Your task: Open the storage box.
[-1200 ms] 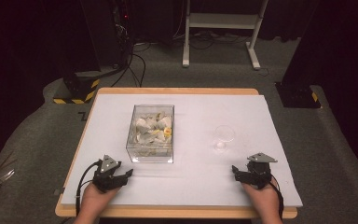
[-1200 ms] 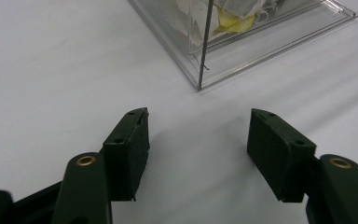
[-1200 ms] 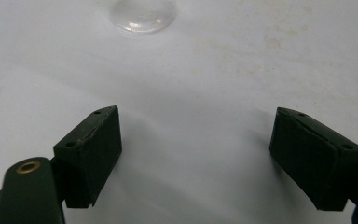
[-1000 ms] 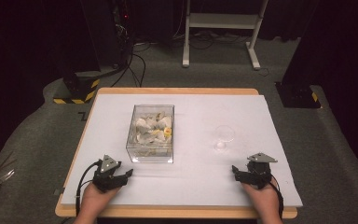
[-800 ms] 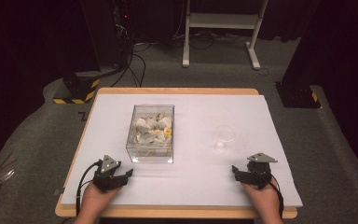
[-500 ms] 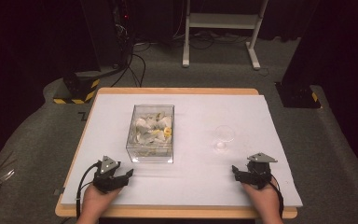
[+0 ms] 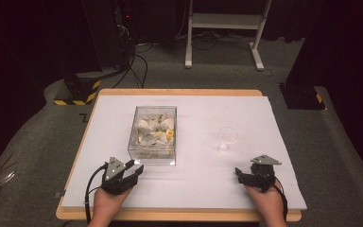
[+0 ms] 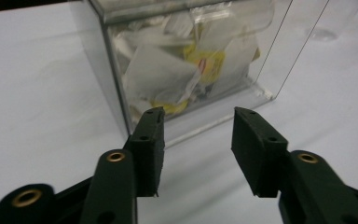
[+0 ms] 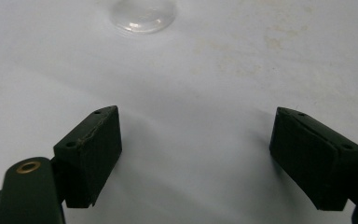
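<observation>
A clear plastic box [image 7: 153, 135] holding several white and yellow paper sachets stands left of the table's middle. In the left gripper view the box [image 8: 186, 60] rises just beyond my jaws. My left gripper [image 7: 134, 170] hovers off the sheet just in front of the box's near left corner. Its jaws [image 8: 198, 135] have just been closing, but a gap remains with nothing in it. A small clear glass [image 7: 228, 138] stands to the right. My right gripper [image 7: 238, 174] rests near the front right, wide open and empty, with the glass's base [image 9: 142, 14] ahead of it.
A white sheet [image 7: 194, 184] covers the wooden table. Beyond the far edge lie dark floor, cables, a yellow-and-black striped block [image 7: 78, 92] and a white stand [image 7: 222, 28]. A black cable trails from each gripper toward the front edge.
My left gripper has lifted a little and moved toward the box. The right gripper, box and glass have stayed put.
</observation>
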Tool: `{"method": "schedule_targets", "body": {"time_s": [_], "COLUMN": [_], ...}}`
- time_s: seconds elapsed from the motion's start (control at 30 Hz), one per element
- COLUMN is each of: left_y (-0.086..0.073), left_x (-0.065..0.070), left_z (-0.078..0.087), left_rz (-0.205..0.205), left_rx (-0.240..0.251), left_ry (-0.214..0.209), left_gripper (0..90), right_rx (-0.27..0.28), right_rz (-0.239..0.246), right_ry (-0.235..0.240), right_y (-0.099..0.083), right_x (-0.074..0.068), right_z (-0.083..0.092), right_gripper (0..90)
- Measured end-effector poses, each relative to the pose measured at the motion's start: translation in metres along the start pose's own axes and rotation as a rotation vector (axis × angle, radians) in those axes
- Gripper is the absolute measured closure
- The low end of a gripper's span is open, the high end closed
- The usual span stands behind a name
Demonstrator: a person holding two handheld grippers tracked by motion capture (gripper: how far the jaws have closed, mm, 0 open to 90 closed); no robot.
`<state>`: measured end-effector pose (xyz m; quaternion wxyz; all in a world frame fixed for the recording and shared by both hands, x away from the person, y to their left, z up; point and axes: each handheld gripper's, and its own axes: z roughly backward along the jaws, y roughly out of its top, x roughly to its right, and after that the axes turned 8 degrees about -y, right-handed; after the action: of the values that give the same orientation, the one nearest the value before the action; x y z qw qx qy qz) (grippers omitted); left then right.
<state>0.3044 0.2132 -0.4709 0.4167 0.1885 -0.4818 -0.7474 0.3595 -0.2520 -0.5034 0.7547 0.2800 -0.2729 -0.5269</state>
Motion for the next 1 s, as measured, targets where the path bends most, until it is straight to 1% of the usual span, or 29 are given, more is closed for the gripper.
{"method": "schedule_targets", "body": {"time_s": [0.07,0.13,0.2,0.3,0.5,0.57,0.63,0.7,0.73,0.77,0.83,0.87,0.93,1.0], "left_y": [0.004,0.008,0.011,0.013,0.020,0.022,0.024,0.025,0.025,0.025,0.025,0.025,0.024,0.023], "left_x": [0.001,0.000,-0.002,-0.005,-0.005,-0.007,-0.007,-0.008,-0.009,-0.010,-0.012,-0.013,-0.012,-0.012], "left_z": [-0.004,-0.008,-0.012,-0.015,-0.019,-0.022,-0.023,-0.024,-0.025,-0.025,-0.027,-0.028,-0.029,-0.030], "left_rz": [-0.005,-0.013,-0.017,-0.016,-0.027,-0.026,-0.025,-0.023,-0.011,-0.009,0.000,-0.002,-0.010,-0.009], "left_rx": [0.010,0.016,0.017,0.021,0.053,0.059,0.068,0.070,0.074,0.074,0.072,0.072,0.074,0.079], "left_ry": [-0.007,-0.008,-0.008,-0.020,-0.036,-0.052,-0.058,-0.066,-0.076,-0.082,-0.107,-0.105,-0.108,-0.108], "left_gripper": [59.1,61.2,61.3,61.3,62.0,62.0,62.3,63.4,63.4,63.4,62.8,61.4,62.9,63.7], "right_rx": [0.000,0.000,0.001,0.000,0.000,0.001,0.001,0.001,0.001,0.001,0.001,0.001,0.001,0.001], "right_rz": [0.000,0.000,0.000,0.000,0.000,0.000,0.000,0.000,0.000,0.000,0.000,0.000,-0.002,-0.001], "right_ry": [0.000,0.000,0.000,0.000,0.000,0.000,0.000,0.000,0.000,0.000,0.001,0.001,0.000,0.000], "right_y": [0.000,0.000,0.000,0.000,0.000,0.000,0.000,0.000,0.000,0.000,0.000,0.000,0.000,0.000], "right_x": [0.000,0.000,0.000,0.000,0.000,0.000,0.000,0.000,0.000,0.000,0.000,0.000,0.000,0.000], "right_z": [0.000,0.000,0.000,0.000,0.000,0.000,0.000,0.000,0.000,0.000,0.000,0.000,0.000,0.000], "right_gripper": [16.6,16.6,16.7,16.6,16.7,16.7,16.7,16.7,16.7,16.7,16.7,16.7,16.7,16.8]}}
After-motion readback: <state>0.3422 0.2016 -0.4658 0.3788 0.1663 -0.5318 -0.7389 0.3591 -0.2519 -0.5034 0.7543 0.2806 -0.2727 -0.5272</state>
